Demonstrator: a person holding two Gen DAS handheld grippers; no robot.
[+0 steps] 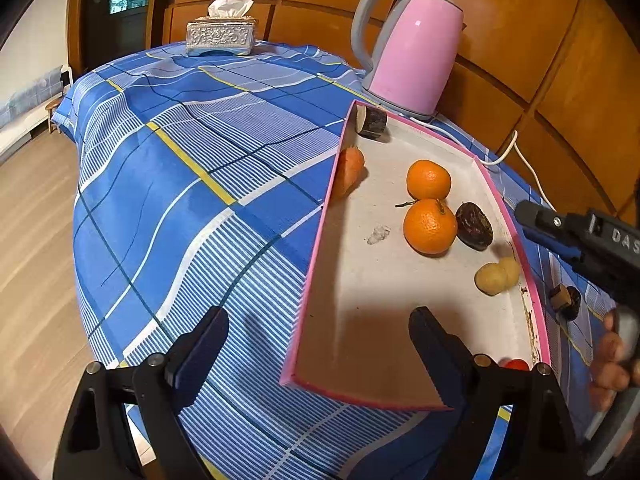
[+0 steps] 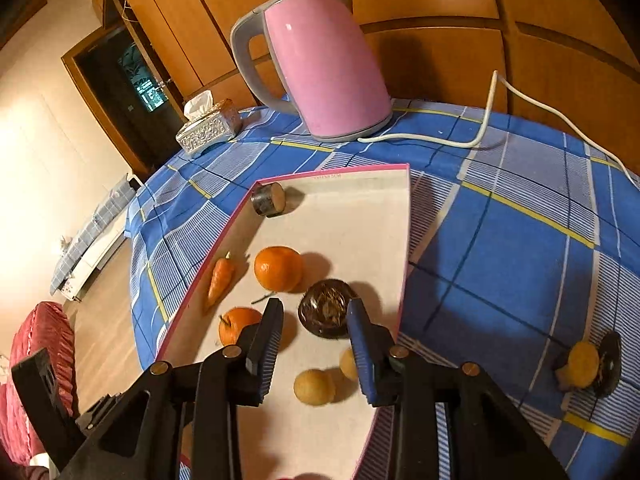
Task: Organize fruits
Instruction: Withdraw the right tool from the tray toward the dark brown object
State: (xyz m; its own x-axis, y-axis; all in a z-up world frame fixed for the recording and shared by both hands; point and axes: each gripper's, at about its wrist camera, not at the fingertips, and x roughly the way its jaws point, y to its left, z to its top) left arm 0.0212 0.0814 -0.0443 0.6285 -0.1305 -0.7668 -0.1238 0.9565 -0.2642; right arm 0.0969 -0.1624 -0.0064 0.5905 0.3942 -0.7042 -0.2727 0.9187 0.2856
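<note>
The fruits lie in a shallow pink-edged tray (image 1: 400,264) that fills the centre-right of the left view and the lower middle of the right view. Two oranges (image 1: 430,226) sit touching near the tray's middle; a dark, wrinkled passion fruit (image 2: 326,314) lies just beside the nearer one. Two small yellow-brown round fruits (image 1: 491,278) rest against the tray's right wall in the left view. A small carrot (image 2: 220,278) leans along the opposite wall, and a short log-like piece with dark bark (image 1: 373,120) sits in the far corner. Something red (image 1: 516,365) peeks from behind my left finger at the tray's near edge; I cannot tell what it is. Outside the tray, at the lower right of the right view, a cut dark fruit with yellow flesh (image 2: 588,366) rests on the cloth.

My right fingers (image 2: 316,354) are spread wide with nothing between them, hovering above the tray so the passion fruit shows in the gap. My left fingers (image 1: 320,354) are also wide apart and bare, straddling the tray's near corner at the bottom of the frame.

The worktop (image 1: 192,184) wears a blue plaid cloth. A pink kettle (image 2: 324,64) with a white cord (image 2: 486,120) stands behind the tray, and a silver tissue box (image 1: 221,34) sits at the far edge, upper left.
</note>
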